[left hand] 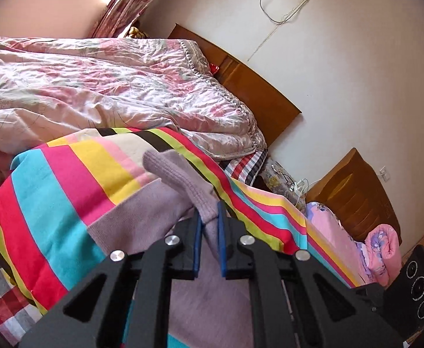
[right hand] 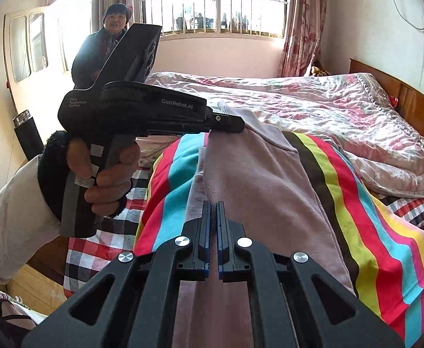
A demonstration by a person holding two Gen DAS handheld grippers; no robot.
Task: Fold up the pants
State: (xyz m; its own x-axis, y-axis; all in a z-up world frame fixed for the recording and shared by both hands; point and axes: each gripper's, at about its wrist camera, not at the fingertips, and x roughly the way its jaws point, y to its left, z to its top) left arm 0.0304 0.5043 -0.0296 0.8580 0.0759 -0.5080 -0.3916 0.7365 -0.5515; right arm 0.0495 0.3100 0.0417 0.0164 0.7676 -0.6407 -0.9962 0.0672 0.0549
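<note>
The pants point(right hand: 258, 191), a pale lilac knit pair, lie along a striped sheet point(right hand: 380, 232) spread over the bed, with a crumpled pink quilt point(right hand: 313, 107) behind at about one o'clock in the right wrist view.

The left gripper point(left hand: 209, 217) pinches a bunched, ribbed end of the pants between its blue pads, and the cloth rises from the sheet into the jaws, so this end hangs from the grip rather than resting flat. In the right wrist view the same gripper point(right hand: 229, 121) sits at eleven o'clock, held by a hand point(right hand: 107, 174) in a white sleeve, its tip on the far end of the pants.

The right gripper point(right hand: 214, 211) has its pads pressed nearly together at the near edge of the pants; a thin layer seems caught between them.

Holding both ends probably lets the cloth be lifted evenly for a fold.
</note>
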